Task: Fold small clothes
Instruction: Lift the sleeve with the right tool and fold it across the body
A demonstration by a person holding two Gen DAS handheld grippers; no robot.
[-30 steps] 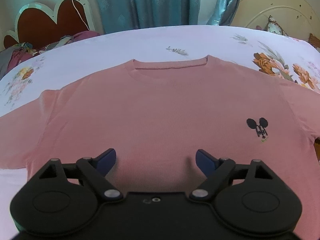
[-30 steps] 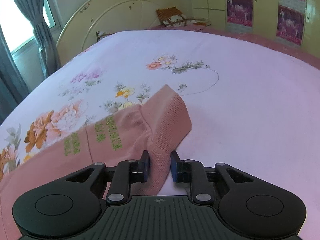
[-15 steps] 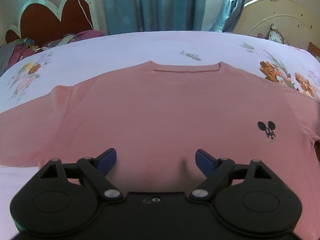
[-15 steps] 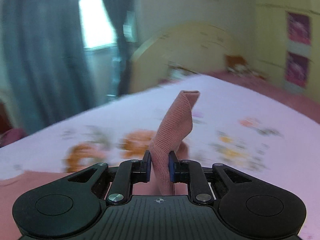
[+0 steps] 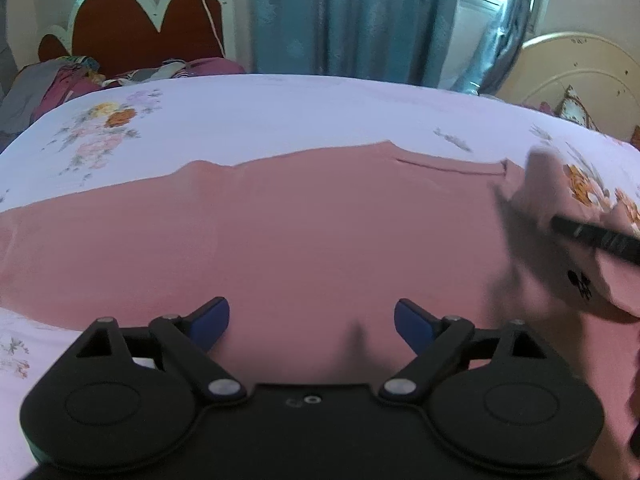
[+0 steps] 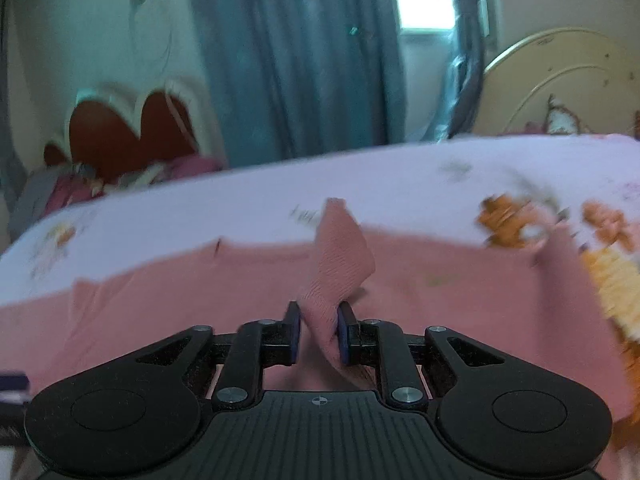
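- While the pink shirt (image 5: 320, 240) lies spread flat on the flowered bedsheet (image 5: 280, 120), the left gripper (image 5: 311, 320) hangs just above its lower body panel, pointing down at the cloth.
- Left jaws stand wide and are opening further; only flat fabric shows under the gap, and the blue pads (image 5: 210, 318) pinch none of it.
- Right gripper (image 6: 318, 332) has its jaws narrow, clamped on the shirt's sleeve (image 6: 340, 256); the knit sticks up out of the pads as a tapered flap.
- From the left camera, that lifted sleeve (image 5: 560, 200) is blurred at the right edge, raised over the shirt's right shoulder, with a dark bar of the right gripper crossing it.
- The collar (image 5: 448, 166) faces the far side of the bed, towards the curtains (image 5: 360, 20); the hem side is nearest the grippers.
- A small black mouse-head logo (image 5: 580, 282) shows on the chest, next to the folded-up part.
- Count: one shirt, two grippers, one sleeve in the air, the other sleeve (image 5: 16, 232) flat at the left edge.
- Room: one heart-shaped red headboard (image 5: 140, 28) far left, one cream arched headboard (image 5: 580, 72) far right, a heap of clothes (image 5: 60, 80) under the red one.
- Right-camera view is motion-blurred, so fine detail on the sheet is unclear.
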